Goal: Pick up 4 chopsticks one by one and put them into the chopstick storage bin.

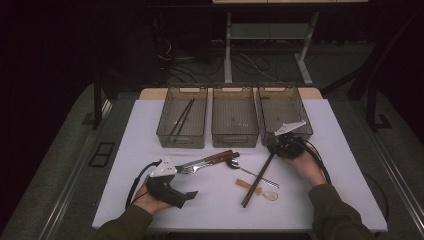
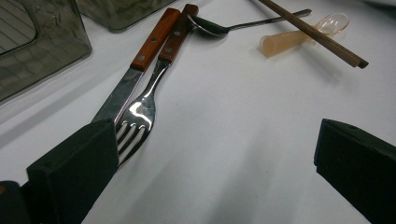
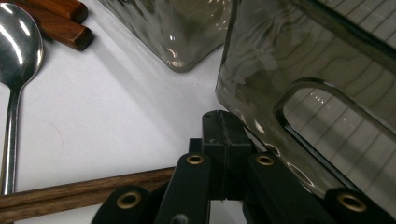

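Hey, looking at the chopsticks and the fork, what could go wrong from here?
1. The right gripper is shut with its pads together, and the chopsticks seem to lie beside them, so a lift may leave them behind.
2. Its tip is close to the right bin and could knock it.
3. The open left gripper could catch the knife along with the fork.

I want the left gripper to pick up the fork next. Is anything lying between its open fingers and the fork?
Nothing visible blocks it. The left gripper is open, and the fork has its tines right by one of the fingers. The knife lies tight against the fork, so it may get caught too.
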Action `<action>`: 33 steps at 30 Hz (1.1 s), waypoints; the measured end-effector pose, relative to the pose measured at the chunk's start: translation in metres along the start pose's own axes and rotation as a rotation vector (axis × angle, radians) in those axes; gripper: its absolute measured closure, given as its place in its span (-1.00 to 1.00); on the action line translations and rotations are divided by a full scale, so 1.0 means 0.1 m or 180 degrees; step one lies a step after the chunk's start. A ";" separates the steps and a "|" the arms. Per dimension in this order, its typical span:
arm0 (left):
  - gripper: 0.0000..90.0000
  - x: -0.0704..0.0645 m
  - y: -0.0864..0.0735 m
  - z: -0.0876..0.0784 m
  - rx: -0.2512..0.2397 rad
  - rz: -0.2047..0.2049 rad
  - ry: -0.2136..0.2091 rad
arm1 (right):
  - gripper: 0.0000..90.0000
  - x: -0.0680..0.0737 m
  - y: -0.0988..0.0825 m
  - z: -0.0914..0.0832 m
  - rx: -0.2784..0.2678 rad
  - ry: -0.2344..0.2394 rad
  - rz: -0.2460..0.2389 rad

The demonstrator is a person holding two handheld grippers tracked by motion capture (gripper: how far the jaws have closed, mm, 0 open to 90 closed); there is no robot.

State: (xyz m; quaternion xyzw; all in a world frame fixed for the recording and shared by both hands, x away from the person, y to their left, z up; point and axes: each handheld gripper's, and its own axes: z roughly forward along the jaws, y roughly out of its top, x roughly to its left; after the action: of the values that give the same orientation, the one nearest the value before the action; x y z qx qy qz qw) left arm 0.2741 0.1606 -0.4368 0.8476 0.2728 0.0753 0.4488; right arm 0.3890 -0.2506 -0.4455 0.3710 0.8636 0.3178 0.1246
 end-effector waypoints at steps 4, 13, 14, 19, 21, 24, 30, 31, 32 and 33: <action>-1.00 0.00 0.00 0.00 0.0016 -0.0005 -0.0002 | 1.00 -0.01 -0.01 -0.01 0.0006 0.0002 0.0007; -1.00 -0.01 0.00 0.01 0.0035 0.0005 -0.0016 | 1.00 -0.01 -0.04 -0.05 0.0053 -0.0015 0.0009; -1.00 -0.01 0.00 0.01 0.0034 0.0007 -0.0017 | 1.00 -0.01 -0.04 -0.06 0.0055 -0.0010 0.0013; -1.00 -0.01 0.00 0.01 0.0033 0.0008 -0.0020 | 1.00 -0.01 -0.08 -0.10 0.0107 -0.0041 -0.0018; -1.00 -0.01 0.00 0.01 0.0034 0.0010 -0.0019 | 1.00 -0.02 -0.10 -0.13 0.0122 -0.0061 -0.0029; -1.00 -0.01 0.00 0.01 0.0032 0.0009 -0.0019 | 1.00 -0.04 -0.14 -0.16 0.0139 -0.0076 -0.0019; -1.00 -0.01 0.00 0.01 0.0037 0.0014 -0.0023 | 1.00 -0.05 -0.20 -0.23 0.0175 -0.0074 -0.0009; -1.00 -0.01 0.00 0.01 0.0037 0.0011 -0.0024 | 1.00 -0.05 -0.20 -0.23 0.0178 -0.0072 -0.0012; -1.00 -0.01 0.00 0.01 0.0039 0.0015 -0.0025 | 1.00 -0.05 -0.21 -0.24 0.0184 -0.0070 -0.0010; -1.00 -0.01 0.00 0.01 0.0037 0.0014 -0.0025 | 1.00 -0.05 -0.22 -0.25 0.0184 -0.0072 -0.0012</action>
State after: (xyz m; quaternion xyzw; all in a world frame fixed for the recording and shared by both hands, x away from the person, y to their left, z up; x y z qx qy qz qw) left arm 0.2734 0.1592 -0.4375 0.8511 0.2696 0.0713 0.4448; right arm 0.3692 -0.2774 -0.4408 0.3764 0.8717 0.2882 0.1242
